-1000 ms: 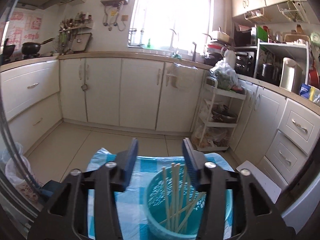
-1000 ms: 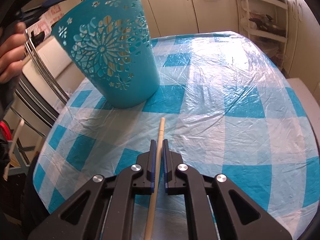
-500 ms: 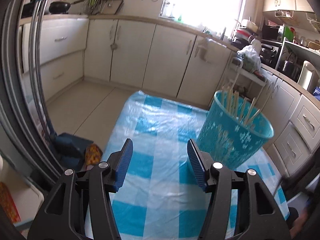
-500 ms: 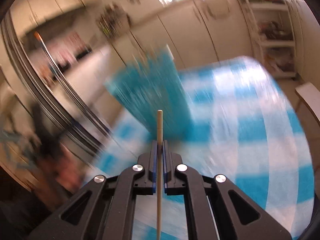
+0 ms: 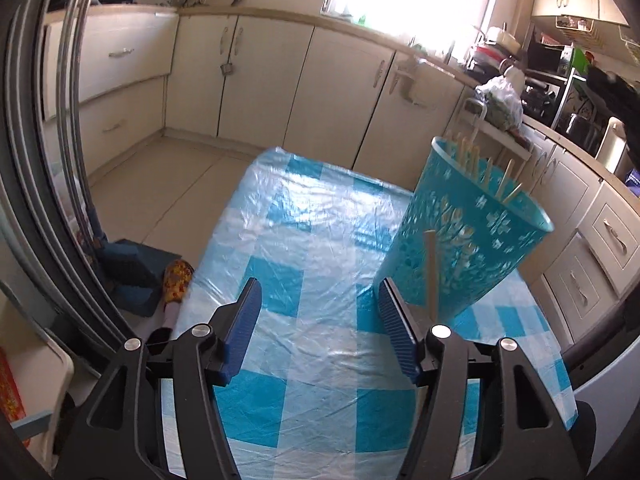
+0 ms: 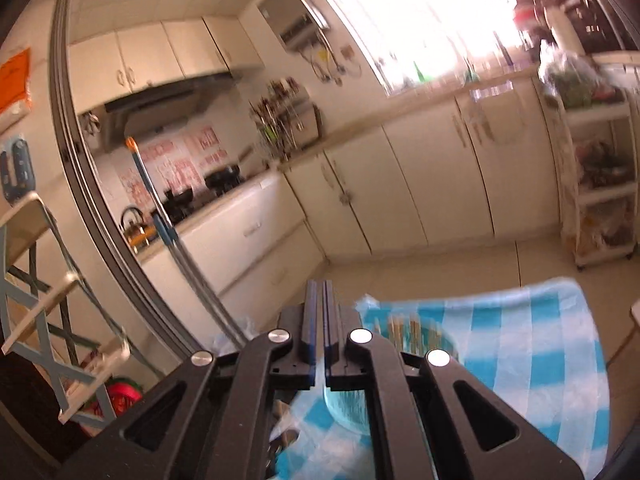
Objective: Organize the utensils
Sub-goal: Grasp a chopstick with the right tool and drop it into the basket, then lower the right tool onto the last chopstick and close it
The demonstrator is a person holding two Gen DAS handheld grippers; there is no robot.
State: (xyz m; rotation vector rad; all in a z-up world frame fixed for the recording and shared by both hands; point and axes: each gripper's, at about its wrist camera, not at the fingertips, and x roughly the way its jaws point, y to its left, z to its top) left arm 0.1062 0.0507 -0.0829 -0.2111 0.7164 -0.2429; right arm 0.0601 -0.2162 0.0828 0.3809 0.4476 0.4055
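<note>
A teal perforated basket (image 5: 460,240) stands on the blue-and-white checked table (image 5: 312,248) and holds several wooden chopsticks (image 5: 472,160). One chopstick (image 5: 431,272) stands upright in front of the basket. My left gripper (image 5: 318,324) is open and empty, low over the table, left of the basket. In the right wrist view my right gripper (image 6: 319,292) is raised, its jaws nearly together; no chopstick shows between them. The basket rim (image 6: 404,326) with chopsticks lies just below and right of it.
Cream kitchen cabinets (image 5: 320,92) line the far walls. A white shelf trolley (image 6: 600,184) stands at the right. A metal door frame (image 5: 52,160) runs down the left, with a dustpan (image 5: 132,276) on the floor. A folding stool (image 6: 44,304) stands at the left.
The left gripper stayed open and drew a little closer to the basket. The right gripper swung up above the basket; the chopstick no longer shows between its fingers.
</note>
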